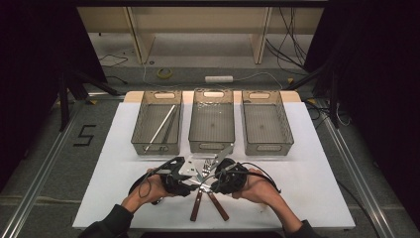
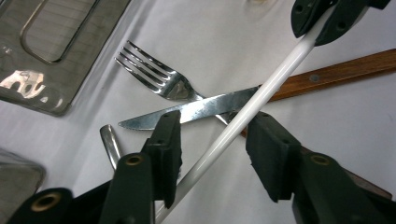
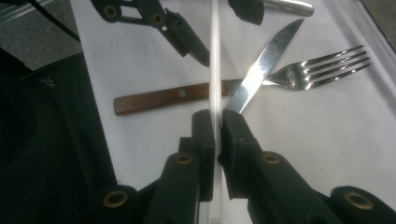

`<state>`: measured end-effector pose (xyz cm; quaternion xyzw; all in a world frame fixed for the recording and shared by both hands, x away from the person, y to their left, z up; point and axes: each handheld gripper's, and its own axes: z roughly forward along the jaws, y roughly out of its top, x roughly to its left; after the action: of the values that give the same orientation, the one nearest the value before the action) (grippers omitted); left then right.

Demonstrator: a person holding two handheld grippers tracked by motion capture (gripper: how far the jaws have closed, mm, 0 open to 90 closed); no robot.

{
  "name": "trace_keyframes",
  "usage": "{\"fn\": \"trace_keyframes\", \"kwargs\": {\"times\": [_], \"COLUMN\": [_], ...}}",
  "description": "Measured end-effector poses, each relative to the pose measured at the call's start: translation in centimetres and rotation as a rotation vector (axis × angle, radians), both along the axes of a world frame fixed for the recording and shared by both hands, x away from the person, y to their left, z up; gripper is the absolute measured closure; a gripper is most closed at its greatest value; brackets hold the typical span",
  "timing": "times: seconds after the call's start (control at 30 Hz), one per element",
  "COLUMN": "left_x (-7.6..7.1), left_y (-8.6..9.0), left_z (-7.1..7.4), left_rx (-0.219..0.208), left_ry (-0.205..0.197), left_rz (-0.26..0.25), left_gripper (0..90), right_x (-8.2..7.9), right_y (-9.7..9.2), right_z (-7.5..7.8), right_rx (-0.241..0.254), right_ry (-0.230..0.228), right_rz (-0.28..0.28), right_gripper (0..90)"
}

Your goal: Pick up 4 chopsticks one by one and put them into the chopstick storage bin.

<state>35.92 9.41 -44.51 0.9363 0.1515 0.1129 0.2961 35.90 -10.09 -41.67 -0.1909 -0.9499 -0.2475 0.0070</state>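
Observation:
A thin white stick (image 2: 261, 98) runs level between my two grippers above the white table. My right gripper (image 3: 217, 119) is shut on one end of the white stick (image 3: 215, 60). My left gripper (image 2: 215, 120) stands around the other end, with both pads apart from each other and not pinching it. Under the stick a steak knife (image 2: 187, 112) lies across a fork (image 2: 159, 79); their wooden handles (image 1: 196, 208) point at the near edge. From above, the left gripper (image 1: 190, 184) and the right gripper (image 1: 210, 183) face each other over this cutlery.
Three mesh baskets stand in a row behind the cutlery: the left basket (image 1: 138, 134) holds long thin sticks, then come the middle basket (image 1: 194, 130) and the right basket (image 1: 287, 131). A round metal handle (image 2: 109, 144) lies beside the knife tip.

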Motion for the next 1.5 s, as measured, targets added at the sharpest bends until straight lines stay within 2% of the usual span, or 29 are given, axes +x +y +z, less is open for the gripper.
{"fn": "trace_keyframes", "kwargs": {"times": [0.2, 0.37, 0.53, 0.6, 0.73, 0.83, 0.9, 0.93, 1.0, 1.03, 1.23, 1.5], "left_x": [-0.2, -0.5, -1.1, -1.2, -1.4, -1.4, -1.3, -1.2, -1.0, -1.0, -0.4, -0.1], "left_y": [0.0, -0.1, -0.4, -0.4, -0.8, -0.9, -0.7, -0.6, -0.4, -0.2, 0.5, 1.2], "left_z": [0.1, 0.4, 0.7, 0.8, 0.7, 0.7, 0.8, 0.8, 1.0, 1.1, 1.3, 1.8], "left_rx": [0.022, 0.053, 0.084, 0.087, 0.087, 0.09, 0.09, 0.089, 0.083, 0.072, 0.057, 0.025], "left_ry": [0.001, 0.01, 0.007, 0.015, 0.022, 0.016, 0.017, 0.012, 0.006, 0.008, 0.008, 0.002], "left_rz": [-0.047, -0.08, -0.126, -0.143, -0.167, -0.149, -0.135, -0.122, -0.094, -0.077, -0.011, 0.059], "left_gripper": [64.4, 68.6, 73.5, 76.6, 83.2, 83.8, 83.9, 83.9, 83.9, 83.9, 83.8, 83.8], "right_x": [-0.1, -0.2, 0.0, 0.2, 0.9, 1.2, 1.4, 1.4, 1.5, 1.6, 1.3, 1.0], "right_y": [-0.1, -0.1, -0.6, -0.9, -1.6, -2.0, -2.2, -2.3, -2.4, -2.6, -3.5, -4.9], "right_z": [0.1, 0.1, 0.3, 0.3, 0.3, 0.4, 0.7, 0.8, 1.1, 1.2, 1.9, 1.8], "right_rx": [0.003, 0.007, 0.027, 0.037, 0.075, 0.098, 0.132, 0.149, 0.174, 0.192, 0.265, 0.329], "right_ry": [0.002, -0.009, 0.001, -0.003, -0.017, -0.013, -0.011, -0.018, -0.021, -0.038, -0.098, -0.155], "right_rz": [0.017, 0.058, 0.093, 0.088, 0.038, 0.01, -0.003, -0.015, -0.059, -0.084, -0.178, -0.242], "right_gripper": [85.0, 84.8, 84.0, 82.2, 77.7, 69.9, 66.8, 61.7, 55.6, 51.7, 43.5, 37.7]}}
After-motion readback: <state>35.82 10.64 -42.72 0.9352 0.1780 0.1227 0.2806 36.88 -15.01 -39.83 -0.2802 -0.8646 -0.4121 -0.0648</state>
